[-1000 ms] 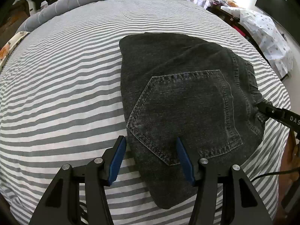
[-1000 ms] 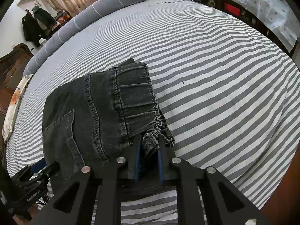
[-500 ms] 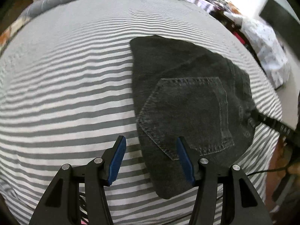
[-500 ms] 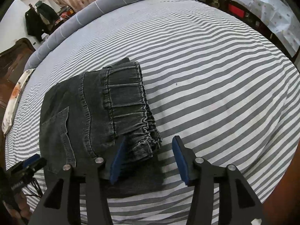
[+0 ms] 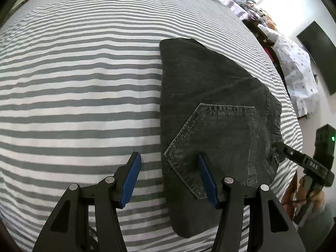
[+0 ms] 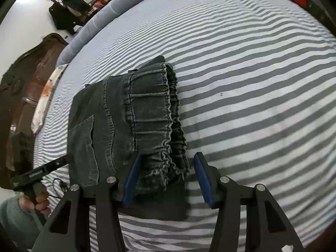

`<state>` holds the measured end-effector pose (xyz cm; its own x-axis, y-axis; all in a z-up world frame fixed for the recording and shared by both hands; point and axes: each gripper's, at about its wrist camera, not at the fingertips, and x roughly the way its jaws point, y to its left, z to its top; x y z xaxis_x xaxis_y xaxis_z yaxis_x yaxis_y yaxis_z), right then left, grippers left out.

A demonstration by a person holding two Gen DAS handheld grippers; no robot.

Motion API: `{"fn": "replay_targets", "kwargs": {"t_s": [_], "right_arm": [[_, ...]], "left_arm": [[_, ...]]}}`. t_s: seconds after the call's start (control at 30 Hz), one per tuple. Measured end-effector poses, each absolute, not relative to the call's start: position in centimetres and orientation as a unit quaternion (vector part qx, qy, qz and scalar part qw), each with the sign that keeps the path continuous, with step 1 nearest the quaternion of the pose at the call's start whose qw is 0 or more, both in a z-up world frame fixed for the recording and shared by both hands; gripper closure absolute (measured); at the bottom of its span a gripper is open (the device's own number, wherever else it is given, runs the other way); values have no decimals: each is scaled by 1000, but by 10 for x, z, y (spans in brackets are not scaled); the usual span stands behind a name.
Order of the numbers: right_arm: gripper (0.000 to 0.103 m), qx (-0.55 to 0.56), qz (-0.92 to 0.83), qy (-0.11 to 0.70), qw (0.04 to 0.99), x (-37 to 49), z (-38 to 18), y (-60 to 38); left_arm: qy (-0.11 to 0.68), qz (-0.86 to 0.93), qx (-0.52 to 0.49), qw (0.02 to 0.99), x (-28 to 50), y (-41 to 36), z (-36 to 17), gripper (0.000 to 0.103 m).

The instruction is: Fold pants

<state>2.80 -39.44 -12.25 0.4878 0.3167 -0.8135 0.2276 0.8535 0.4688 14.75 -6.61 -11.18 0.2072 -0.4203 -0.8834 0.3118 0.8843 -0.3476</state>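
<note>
Pants (image 5: 212,113) folded small on bed (image 5: 84,84), soft yet thick denim, best pinched at bunched waistband (image 6: 159,126); left tool (image 5: 168,178) released astride pants' edge, right tool (image 6: 166,176) released over waistband.

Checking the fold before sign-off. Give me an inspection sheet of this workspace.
Surface: striped bedsheet, lightly wrinkled.
Job's things: dark denim pants folded into a compact stack, back pocket up, elastic waistband at one edge.
Clutter: nothing seen on the sheet.
Grippers: left claw open, straddling the pants' edge; right claw open over the waistband corner, pads not pressing it.
Cables: thin dark cable by the hand.
Surroundings: grey bolster, wooden headboard, hanging dark clothes, wall screen.
</note>
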Motion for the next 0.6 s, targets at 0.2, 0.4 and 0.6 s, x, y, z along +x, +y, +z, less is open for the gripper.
{"fn": "replay_targets", "kwargs": {"t_s": [0.2,0.4,0.6], "right_arm": [[53,289,73,498,814,39,-134,-402],[50,309,112,479,814,55,-142,-408],[49,324,140,469,810,84,-148,-404]], "left_arm": [[582,-251,-43,772,154,-73,-113,45],[578,-256,-46,773,163,-81,-116,38],[559,-255,-15,789,161,-97,-115,32]]}}
